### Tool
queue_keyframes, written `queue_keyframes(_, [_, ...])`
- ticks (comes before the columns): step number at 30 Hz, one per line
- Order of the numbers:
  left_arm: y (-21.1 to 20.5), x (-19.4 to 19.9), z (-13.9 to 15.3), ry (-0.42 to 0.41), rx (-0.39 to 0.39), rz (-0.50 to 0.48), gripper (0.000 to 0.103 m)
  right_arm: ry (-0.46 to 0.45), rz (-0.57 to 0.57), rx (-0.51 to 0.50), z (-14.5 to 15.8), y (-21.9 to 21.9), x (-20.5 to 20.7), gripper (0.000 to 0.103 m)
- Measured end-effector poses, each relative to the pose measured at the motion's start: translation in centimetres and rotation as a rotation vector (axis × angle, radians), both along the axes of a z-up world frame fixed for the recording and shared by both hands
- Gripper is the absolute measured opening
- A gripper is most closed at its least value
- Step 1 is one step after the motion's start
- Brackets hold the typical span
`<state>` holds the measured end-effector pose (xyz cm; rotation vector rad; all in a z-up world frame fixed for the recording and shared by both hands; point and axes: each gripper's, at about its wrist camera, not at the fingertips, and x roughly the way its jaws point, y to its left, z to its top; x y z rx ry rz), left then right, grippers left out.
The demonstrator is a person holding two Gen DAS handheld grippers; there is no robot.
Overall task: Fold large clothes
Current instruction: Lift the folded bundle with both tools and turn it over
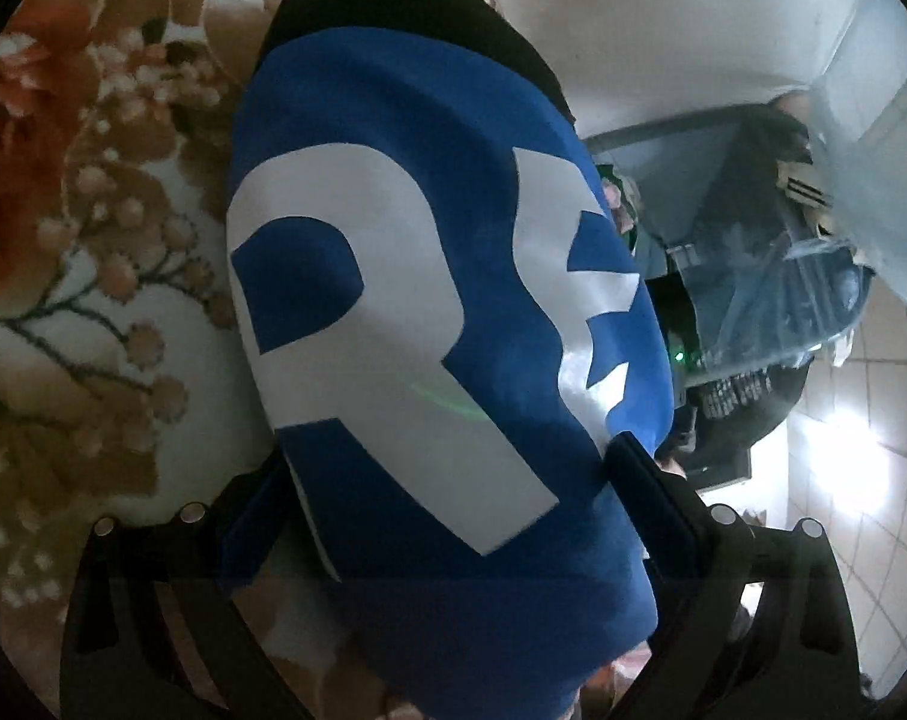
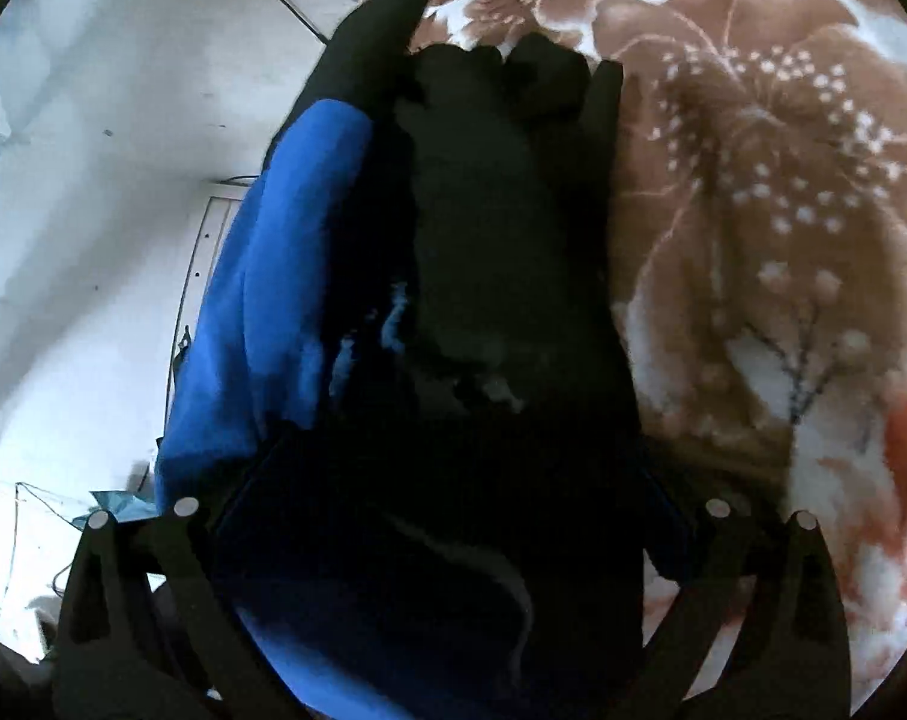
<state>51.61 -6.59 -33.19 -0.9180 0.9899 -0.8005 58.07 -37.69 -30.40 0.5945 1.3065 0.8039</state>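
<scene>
Dim, soft-focus fisheye views with curved black edges; glare on floor tiles (image 1: 843,450), deep foreground shadow.

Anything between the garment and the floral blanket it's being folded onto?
Nothing visible. The blue and black garment with white letters fills the space between the left gripper's fingers and hangs against the brown floral blanket. The blanket beside it looks bare in both views. Under the cloth is hidden.

From the left wrist view I read one large white letter "R" on the blue garment (image 1: 441,312). A second white character beside it is creased and illegible. The right wrist view gives me no legible text.
</scene>
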Motion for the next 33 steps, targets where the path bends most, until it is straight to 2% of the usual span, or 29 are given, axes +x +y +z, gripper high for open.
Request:
queue_keyframes(1, [0.1, -0.2, -0.2, -0.001, -0.007, 0.002, 0.096, 0.004, -0.003, -0.001, -0.3, 0.0, 0.1, 0.083])
queue_keyframes(6, [1.1, -0.3, -1.4, 0.023, -0.041, 0.034, 0.064, 0.004, -0.018, 0.062, -1.0, -0.7, -0.2, 0.062])
queue_keyframes(7, [1.3, -0.4, -1.5, 0.029, -0.042, 0.038, 0.061, 0.005, -0.027, 0.073, -1.0, -1.0, -0.4, 0.058])
queue_keyframes(9, [1.5, -0.5, -1.1, 0.036, -0.041, 0.045, 0.048, -0.011, -0.033, 0.075, -0.5, -1.4, -0.8, 0.053])
queue_keyframes(12, [1.0, -0.5, 0.8, 0.009, -0.013, 0.037, 0.041, -0.034, -0.026, 0.063, 0.7, -0.7, -1.1, 0.045])
queue_keyframes(16, [0.3, -0.7, 3.8, -0.041, 0.021, 0.020, 0.037, -0.064, -0.013, 0.044, 3.0, -0.5, -1.7, 0.039])
queue_keyframes(27, [-2.3, -3.8, 13.5, -0.170, 0.080, -0.025, 0.034, -0.168, -0.036, 0.100, 10.6, -3.4, -6.4, 0.038])
queue_keyframes(33, [-8.7, -5.7, 17.9, -0.250, 0.094, -0.111, 0.033, -0.241, -0.119, 0.127, 15.1, -11.3, -11.2, 0.038])
